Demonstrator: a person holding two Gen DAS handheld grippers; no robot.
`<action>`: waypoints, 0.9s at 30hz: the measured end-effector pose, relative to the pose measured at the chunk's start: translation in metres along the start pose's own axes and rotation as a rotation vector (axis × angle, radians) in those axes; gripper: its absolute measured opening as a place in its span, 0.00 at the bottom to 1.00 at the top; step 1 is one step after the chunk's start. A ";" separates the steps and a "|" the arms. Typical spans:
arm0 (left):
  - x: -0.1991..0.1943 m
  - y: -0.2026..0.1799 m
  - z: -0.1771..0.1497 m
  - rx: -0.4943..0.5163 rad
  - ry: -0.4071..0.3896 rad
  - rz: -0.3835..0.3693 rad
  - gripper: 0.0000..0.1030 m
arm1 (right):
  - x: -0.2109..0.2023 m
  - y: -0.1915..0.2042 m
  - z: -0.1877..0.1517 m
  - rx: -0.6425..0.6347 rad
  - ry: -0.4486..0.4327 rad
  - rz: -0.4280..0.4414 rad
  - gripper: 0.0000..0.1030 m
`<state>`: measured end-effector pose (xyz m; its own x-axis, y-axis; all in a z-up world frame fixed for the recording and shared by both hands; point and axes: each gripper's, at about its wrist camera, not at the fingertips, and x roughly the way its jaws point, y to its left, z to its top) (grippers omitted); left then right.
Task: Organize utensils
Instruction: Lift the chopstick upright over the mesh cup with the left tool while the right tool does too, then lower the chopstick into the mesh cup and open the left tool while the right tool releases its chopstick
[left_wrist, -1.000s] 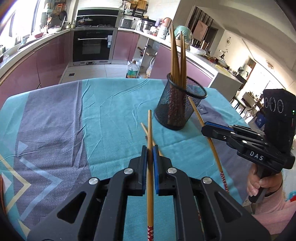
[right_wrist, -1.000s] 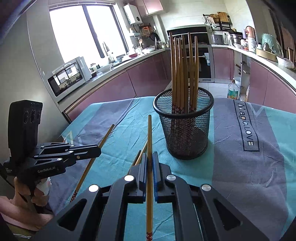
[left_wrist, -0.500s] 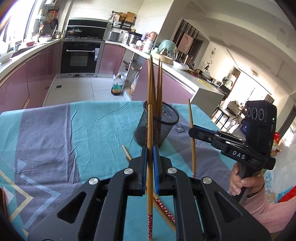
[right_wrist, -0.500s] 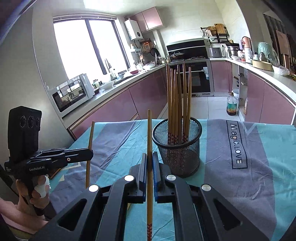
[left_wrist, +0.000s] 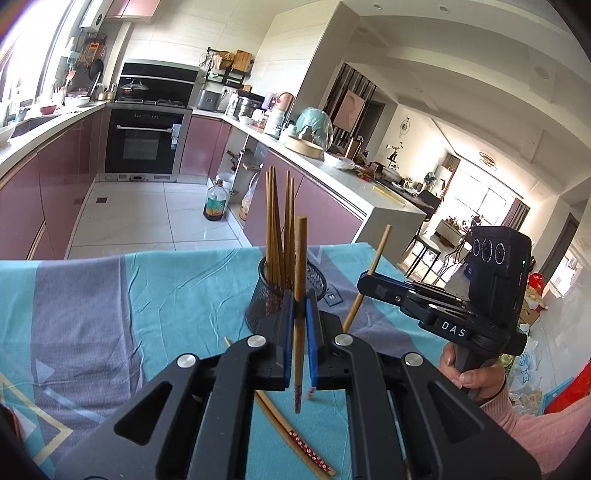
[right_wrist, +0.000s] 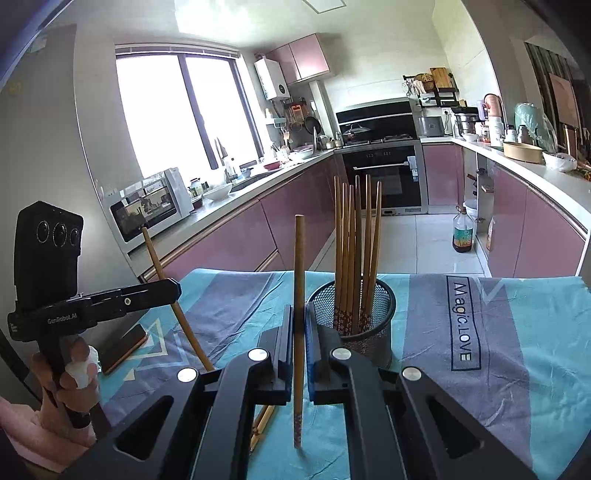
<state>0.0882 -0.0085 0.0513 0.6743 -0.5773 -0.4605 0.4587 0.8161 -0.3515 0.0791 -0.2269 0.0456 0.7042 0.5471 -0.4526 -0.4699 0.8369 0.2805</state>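
Nearest to me in the left wrist view, my left tongs (left_wrist: 299, 325) are clamped on a long bamboo chopstick with a red patterned end (left_wrist: 299, 295), held upright between the blue pads, its patterned end hanging clear above the turquoise and grey tablecloth (left_wrist: 110, 314). Only this view shows what lies just below: a loose bamboo chopstick with a red flowered end (left_wrist: 291, 435) flat on the cloth near my edge of the table.

In the right wrist view, my right tongs (right_wrist: 299, 343) are clamped the same way on a second bamboo chopstick (right_wrist: 298, 314), also upright with its patterned end down. Under them I see only the tips of loose sticks (right_wrist: 262, 421). This view alone shows a dark flat phone-like slab (right_wrist: 123, 347) on the cloth towards the left edge, and the "Magic LOVE" lettering (right_wrist: 463, 321) on the grey stripe.

Each view catches the other tool from the side, its stick tilted, with a hand (left_wrist: 472, 373) on the grip.

Further off, near the table's far edge, stands the round black wire-mesh holder (right_wrist: 354, 321), already carrying a bundle of upright bamboo chopsticks (right_wrist: 354, 251); the right view looks into its rim, while in the left view my own stick partly covers it.
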 end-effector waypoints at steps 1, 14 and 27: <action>0.001 0.000 0.004 0.001 -0.005 -0.001 0.07 | -0.001 0.000 0.004 -0.004 -0.009 -0.002 0.05; 0.008 -0.011 0.058 0.027 -0.081 -0.010 0.07 | -0.018 0.003 0.054 -0.090 -0.113 -0.027 0.05; 0.015 -0.021 0.101 0.054 -0.146 0.014 0.07 | -0.022 -0.009 0.086 -0.108 -0.186 -0.052 0.05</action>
<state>0.1470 -0.0312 0.1338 0.7560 -0.5593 -0.3399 0.4765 0.8264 -0.3000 0.1138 -0.2448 0.1258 0.8104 0.5046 -0.2976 -0.4774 0.8633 0.1637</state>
